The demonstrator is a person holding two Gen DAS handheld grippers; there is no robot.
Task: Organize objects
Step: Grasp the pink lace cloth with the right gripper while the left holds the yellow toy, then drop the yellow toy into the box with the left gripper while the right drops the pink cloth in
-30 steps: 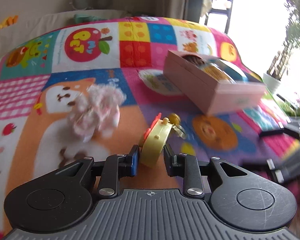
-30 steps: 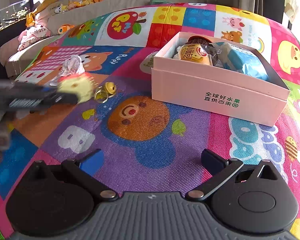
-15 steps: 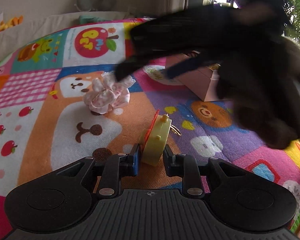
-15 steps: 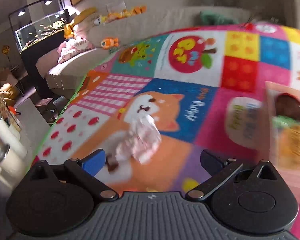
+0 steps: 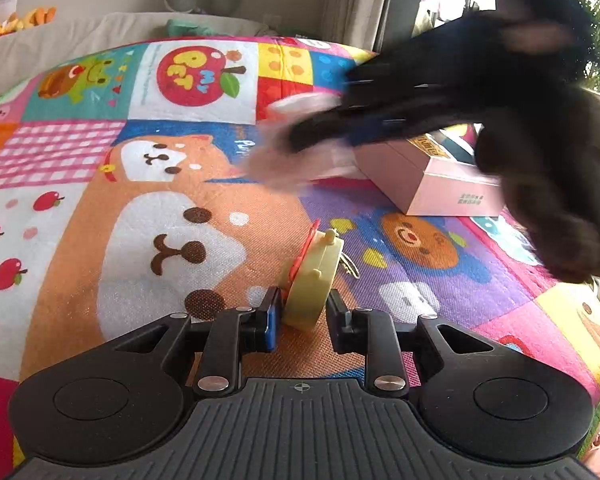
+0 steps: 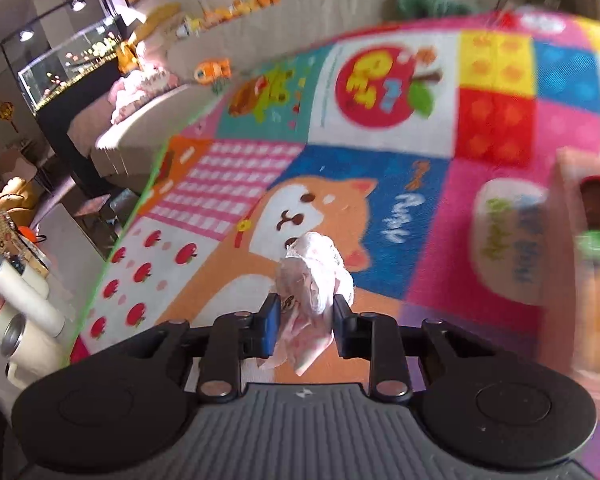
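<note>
now, both grippers loaded. right gripper: jaws have just been closing and are clamped on the pink-white fabric scrunchie, lifted clear of the play mat. scrunchie looks soft, light, compressible; prob. best pinched across the bunched middle, as here, since loose frills could slip. left gripper: jaws pinch the yellow round toy edge-on, w/ its red trim and key ring ahead; likely rigid, light plastic. both tools pitched downward. right tool crosses the left view as a dark blur, approx. over the pink box, which sits on the mat.
</note>
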